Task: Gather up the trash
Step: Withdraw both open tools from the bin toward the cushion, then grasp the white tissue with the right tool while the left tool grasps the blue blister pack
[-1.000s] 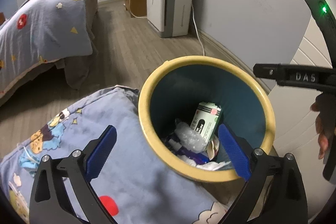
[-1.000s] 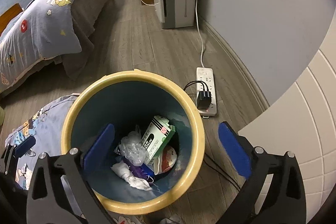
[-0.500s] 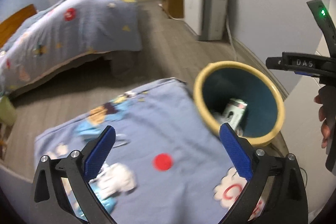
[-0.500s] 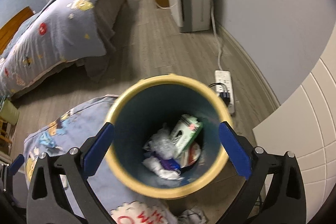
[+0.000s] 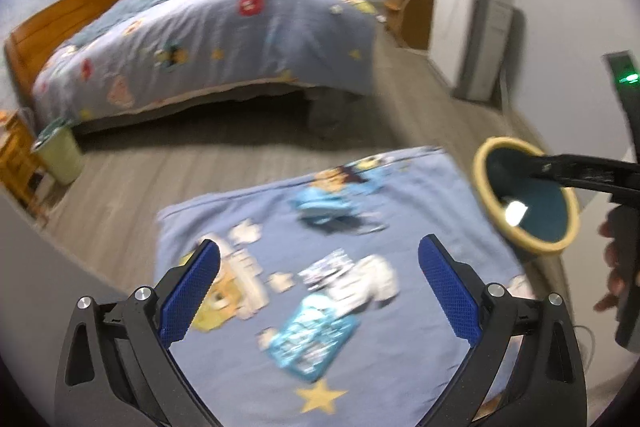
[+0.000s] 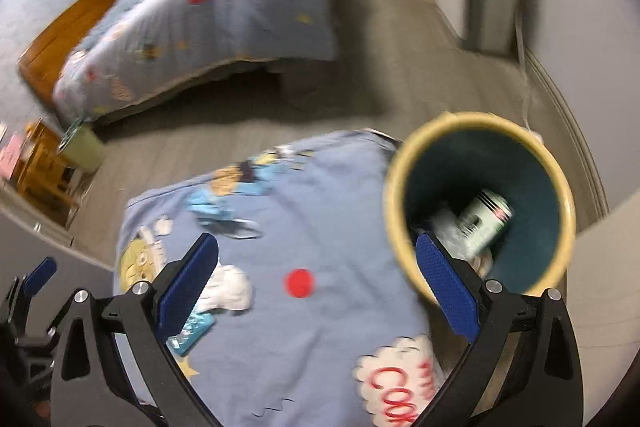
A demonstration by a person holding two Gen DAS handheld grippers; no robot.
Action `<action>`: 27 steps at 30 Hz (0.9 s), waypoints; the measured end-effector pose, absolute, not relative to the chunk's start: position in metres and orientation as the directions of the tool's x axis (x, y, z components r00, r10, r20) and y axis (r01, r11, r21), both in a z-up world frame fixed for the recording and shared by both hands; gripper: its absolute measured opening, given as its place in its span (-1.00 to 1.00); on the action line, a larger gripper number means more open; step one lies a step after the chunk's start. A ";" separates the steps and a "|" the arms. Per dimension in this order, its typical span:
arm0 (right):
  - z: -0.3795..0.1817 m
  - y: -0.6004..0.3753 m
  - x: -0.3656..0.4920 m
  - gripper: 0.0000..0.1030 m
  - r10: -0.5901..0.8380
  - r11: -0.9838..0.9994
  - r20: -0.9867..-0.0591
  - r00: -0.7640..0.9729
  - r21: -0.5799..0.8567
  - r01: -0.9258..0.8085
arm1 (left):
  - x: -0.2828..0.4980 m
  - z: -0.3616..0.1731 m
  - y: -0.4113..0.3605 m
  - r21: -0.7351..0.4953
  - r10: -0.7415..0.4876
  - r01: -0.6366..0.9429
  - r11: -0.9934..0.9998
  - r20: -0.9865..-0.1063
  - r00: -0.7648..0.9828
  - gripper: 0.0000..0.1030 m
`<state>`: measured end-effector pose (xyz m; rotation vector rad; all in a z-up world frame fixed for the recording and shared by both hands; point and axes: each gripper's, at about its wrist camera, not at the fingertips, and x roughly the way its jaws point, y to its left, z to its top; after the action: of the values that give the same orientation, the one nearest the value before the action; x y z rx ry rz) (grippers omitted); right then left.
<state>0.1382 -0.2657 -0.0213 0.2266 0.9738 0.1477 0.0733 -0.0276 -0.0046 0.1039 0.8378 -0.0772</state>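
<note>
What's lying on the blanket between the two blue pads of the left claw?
In the left wrist view, a blue wrapper and crumpled white tissue lie on the blue blanket, framed by the open left claw.

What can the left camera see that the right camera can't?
Only the left camera shows the other gripper's black handle and the hand holding it. Only the right camera shows the red writing on a white cloud and the carton deep inside the bin. Both show the blue wrapper and white tissue on the blanket, the bin, the bed, and open, empty jaws.
</note>
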 end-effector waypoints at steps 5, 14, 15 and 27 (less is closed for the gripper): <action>-0.021 -0.212 0.124 0.89 0.182 0.981 -0.805 0.564 0.111 -0.158 | 0.055 -0.017 0.007 0.059 -0.010 0.076 0.995 -0.722 0.692 0.91; -0.041 -0.161 0.112 0.89 0.190 0.966 -0.844 0.501 0.070 -0.247 | 0.049 -0.050 0.049 -0.005 -0.050 0.073 0.997 -0.768 0.638 0.91; -0.044 -0.157 0.112 0.89 0.187 0.967 -0.848 0.496 0.070 -0.245 | 0.048 -0.055 0.051 -0.004 -0.046 0.067 0.998 -0.772 0.634 0.91; -0.079 -0.130 0.123 0.89 0.193 0.964 -0.882 0.430 0.087 -0.253 | 0.054 -0.097 0.048 -0.019 -0.096 0.146 0.989 -0.835 0.542 0.89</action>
<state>0.1231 -0.1304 -0.0789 -0.0612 1.0917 0.2782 0.0542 0.0477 -0.0972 0.0549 0.9871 -0.1439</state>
